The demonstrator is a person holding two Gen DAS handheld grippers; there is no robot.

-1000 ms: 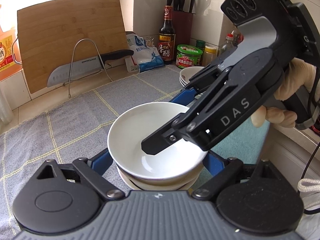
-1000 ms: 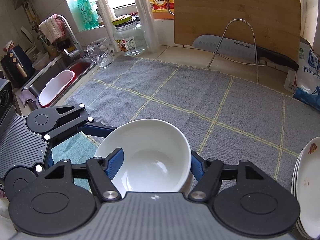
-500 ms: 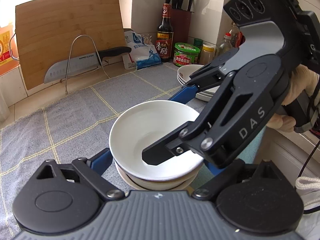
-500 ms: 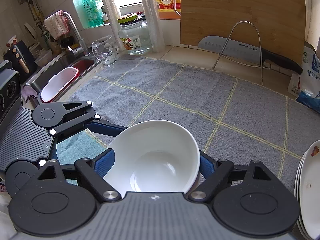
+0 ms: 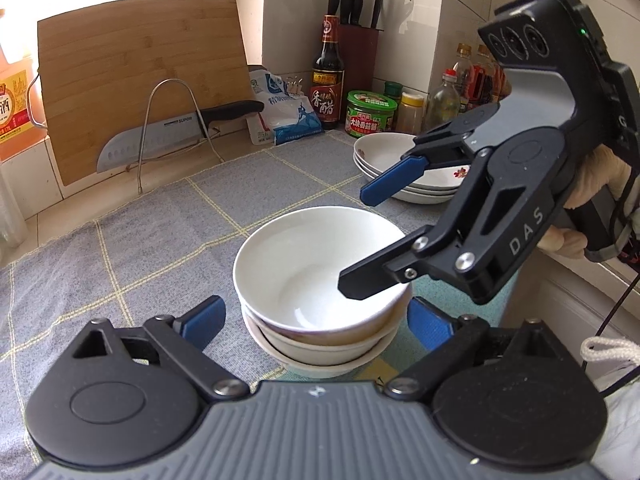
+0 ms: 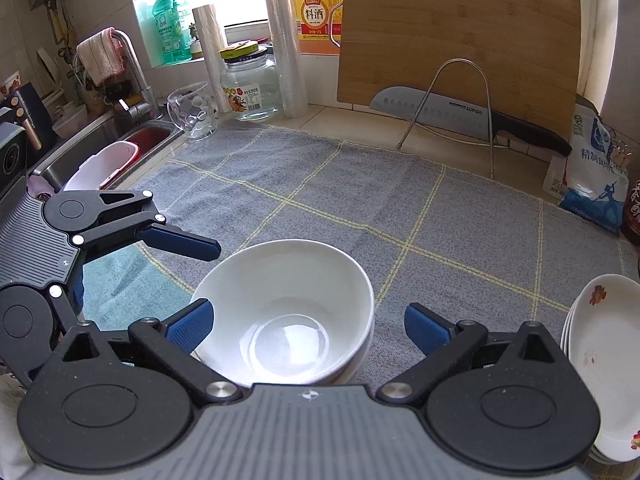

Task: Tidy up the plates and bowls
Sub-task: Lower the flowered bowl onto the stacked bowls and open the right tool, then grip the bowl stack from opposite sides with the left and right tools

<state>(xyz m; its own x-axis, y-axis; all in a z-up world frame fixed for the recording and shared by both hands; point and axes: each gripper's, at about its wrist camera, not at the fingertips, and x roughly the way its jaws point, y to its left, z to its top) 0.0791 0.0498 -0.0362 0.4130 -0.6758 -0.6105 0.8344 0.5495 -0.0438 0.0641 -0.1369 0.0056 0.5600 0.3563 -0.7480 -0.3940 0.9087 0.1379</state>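
Now both tongs, left (image 5: 316, 316) and right (image 6: 306, 326), gape empty beside the bowl stack (image 5: 320, 276); plates (image 5: 404, 172) nearby; right tongs have released it.

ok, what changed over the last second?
The right gripper opened and let go of the top bowl, which now sits nested on the bowl stack; its fingers have pulled up and back. The left gripper has opened wider, its fingers off the stack. The plates, cloth and knife stayed put.
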